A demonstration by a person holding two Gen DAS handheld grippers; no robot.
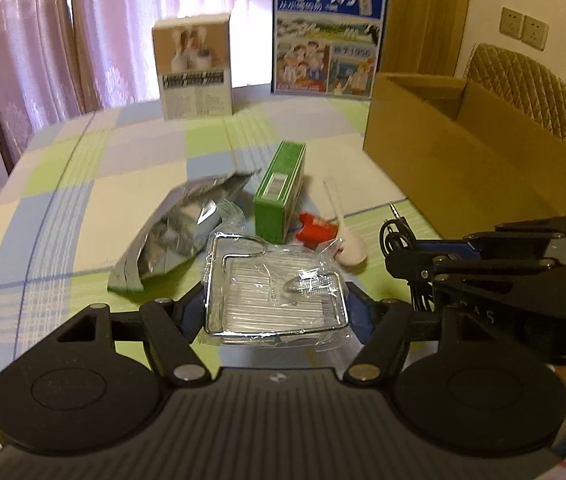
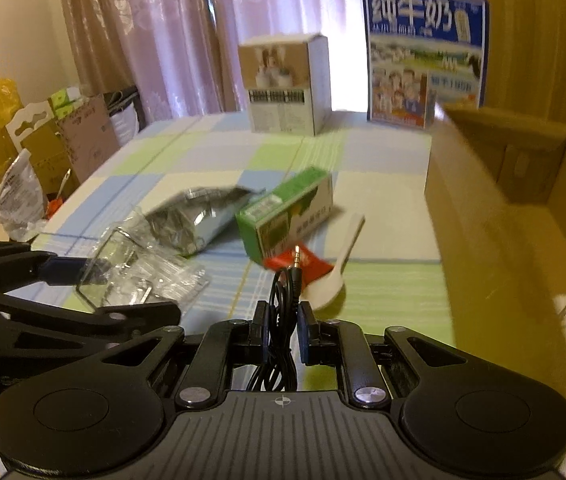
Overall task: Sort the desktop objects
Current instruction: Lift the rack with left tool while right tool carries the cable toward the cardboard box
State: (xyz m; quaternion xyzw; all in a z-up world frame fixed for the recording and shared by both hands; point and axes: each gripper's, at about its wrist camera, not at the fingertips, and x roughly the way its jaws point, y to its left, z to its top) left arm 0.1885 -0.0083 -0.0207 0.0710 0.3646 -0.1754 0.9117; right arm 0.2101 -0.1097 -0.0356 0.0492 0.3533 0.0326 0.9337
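Checked cloth (image 1: 83,184) underfoot, pale curtains behind, open cardboard carton (image 1: 463,152) off to the right. Left gripper (image 1: 275,312) spread wide around a wire rack in clear wrap (image 1: 275,288), pads flanking it, not yet pressing. Right gripper (image 2: 281,328) pinching a coiled black audio cable (image 2: 283,292), plug pointing forward, loops dangling beneath. Ahead of both: silver foil pouch (image 1: 179,232), green box (image 1: 281,192), red packet (image 1: 317,228), white spoon (image 1: 347,240). Likely risks: slick wrap sliding between closing pads; trailing cable loops snagging the spoon or carton edge during transfer; the two tools colliding, being so close.
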